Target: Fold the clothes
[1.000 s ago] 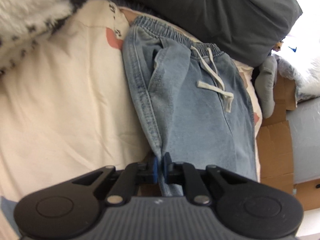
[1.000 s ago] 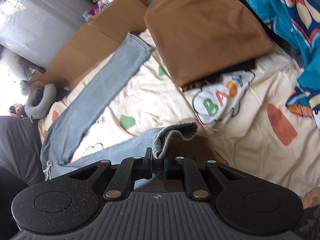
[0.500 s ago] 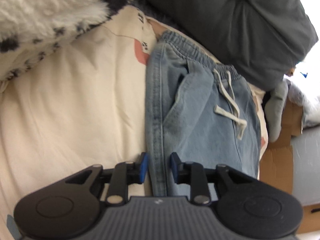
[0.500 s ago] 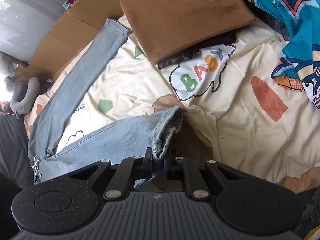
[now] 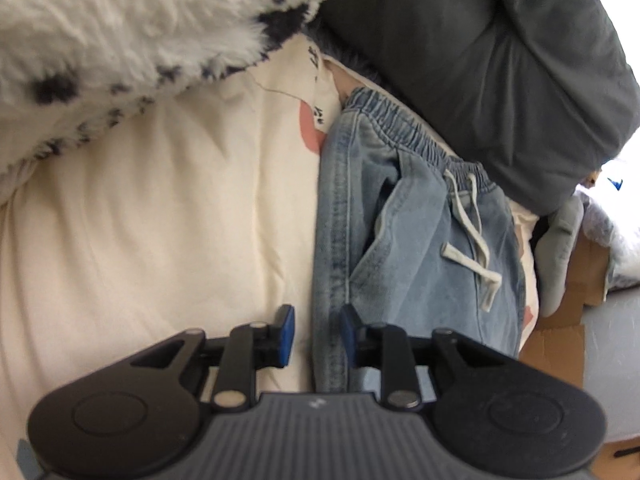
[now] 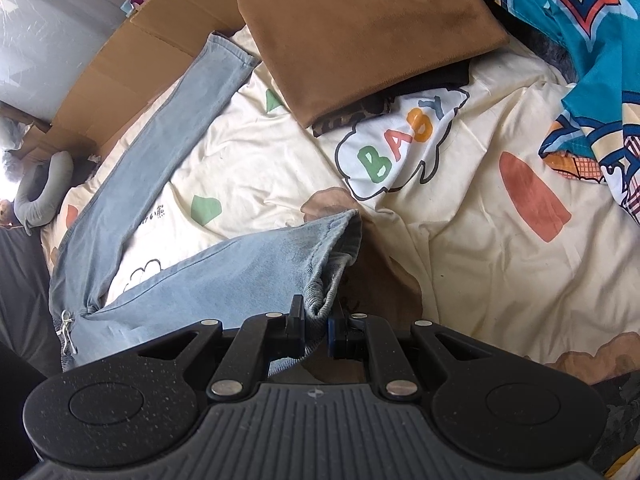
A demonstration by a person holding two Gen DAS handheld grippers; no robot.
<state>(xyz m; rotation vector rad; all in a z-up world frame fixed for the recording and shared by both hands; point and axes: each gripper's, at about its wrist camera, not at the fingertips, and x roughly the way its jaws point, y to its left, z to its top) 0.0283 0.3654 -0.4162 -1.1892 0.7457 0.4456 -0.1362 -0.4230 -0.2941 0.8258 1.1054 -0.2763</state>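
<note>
1. The left wrist camera looks steeply down from close above the bedsheet (image 5: 140, 240), facing the jeans (image 5: 420, 248) at their waistband.
2. The right wrist camera, also close and tilted down, faces the leg ends and a brown folded cloth (image 6: 360, 28) (near the bed's far edge).
3. Both views share the jeans and the sheet.

Left hand-held gripper (image 5: 316, 334) slack, pads apart — right hand-held gripper (image 6: 316, 330) clamped.
</note>
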